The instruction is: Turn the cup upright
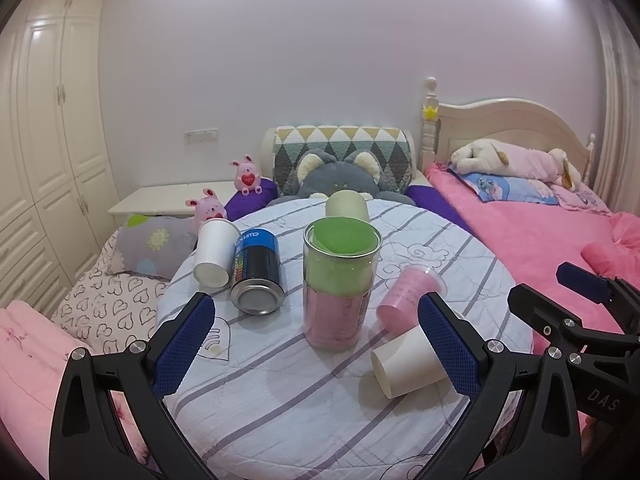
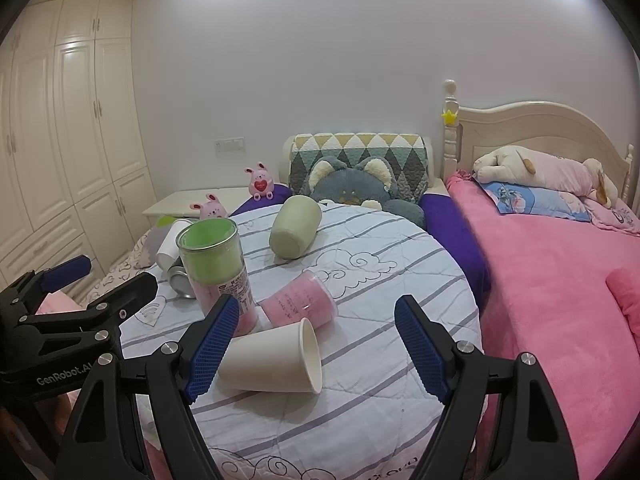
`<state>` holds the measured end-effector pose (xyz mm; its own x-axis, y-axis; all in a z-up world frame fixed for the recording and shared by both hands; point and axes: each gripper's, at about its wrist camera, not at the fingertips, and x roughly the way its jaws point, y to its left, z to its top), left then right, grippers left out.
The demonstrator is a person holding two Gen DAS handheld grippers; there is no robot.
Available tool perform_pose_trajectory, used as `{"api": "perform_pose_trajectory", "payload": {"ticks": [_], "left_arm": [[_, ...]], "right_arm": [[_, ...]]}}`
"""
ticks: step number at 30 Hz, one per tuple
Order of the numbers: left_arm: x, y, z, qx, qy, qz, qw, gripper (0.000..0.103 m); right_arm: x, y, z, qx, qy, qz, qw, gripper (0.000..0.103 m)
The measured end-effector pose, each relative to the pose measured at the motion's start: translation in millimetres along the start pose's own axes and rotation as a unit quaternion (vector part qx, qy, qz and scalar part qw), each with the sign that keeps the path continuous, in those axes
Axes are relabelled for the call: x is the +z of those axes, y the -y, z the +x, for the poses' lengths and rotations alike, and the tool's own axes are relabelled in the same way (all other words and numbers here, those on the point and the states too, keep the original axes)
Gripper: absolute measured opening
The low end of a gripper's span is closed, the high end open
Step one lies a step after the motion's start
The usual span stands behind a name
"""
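Right now my right claw [image 2: 316, 354] hangs spread wide and empty, the white paper cup [image 2: 272, 362] lying on its side low in frame between its fingers, mouth toward frame right. My left claw [image 1: 316, 350], also spread and empty, sits farther off; right is nearer.

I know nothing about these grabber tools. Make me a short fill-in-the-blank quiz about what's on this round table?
1. The tall clear plastic jar with the green and pink lining stands ____.
2. The white paper cup nearest the right gripper lies on its ____.
3. The blue-and-black metal can lies next to a second ____ paper cup.

Missing words: upright; side; white
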<state>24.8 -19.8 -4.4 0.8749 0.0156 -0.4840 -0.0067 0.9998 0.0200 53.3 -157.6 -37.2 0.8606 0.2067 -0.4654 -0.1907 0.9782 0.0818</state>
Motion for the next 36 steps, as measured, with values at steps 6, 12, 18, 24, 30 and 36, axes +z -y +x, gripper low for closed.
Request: {"api": "perform_pose_trajectory", "payload": {"ticks": [6,12,18,24,30,36], "left_arm": [[-0.5,-6.0,2.2,0.002,-0.002,-0.003,1.0000,0.103],[-0.1,-8.2,2.4,0.006,-0.003,-0.004,1.0000,0.103],[0.4,-9.3,2.7,0.009,-0.003,-0.002,1.0000,0.103],[0.3,-8.8,3.3,0.011,0.003,0.001,0.9999,0.103],[-0.4,-7.8,3.0,0.016,0.006,0.009,0.9998,0.103],[-1.5,-8.7,6.7,0.016,-0.001,0.009,0.9998,0.103]], "right_arm": [[0.2,-4.4,2.8,-0.001,-0.006,-0.007,1.000,0.082],[1.2,-7.9,3.5,-0.003,-0.008,-0.012,1.000,0.082],[1.9,-8.7,4.6,-0.002,-0.010,-0.012,1.000,0.082],[0.9,-8.7,4.9,-0.003,-0.013,-0.015,1.000,0.082],[0.4,-9.1,5.5,-0.004,-0.014,-0.015,1.000,0.082],[0.0,-9.2,9.2,-0.004,-0.019,-0.015,1.000,0.082]]}}
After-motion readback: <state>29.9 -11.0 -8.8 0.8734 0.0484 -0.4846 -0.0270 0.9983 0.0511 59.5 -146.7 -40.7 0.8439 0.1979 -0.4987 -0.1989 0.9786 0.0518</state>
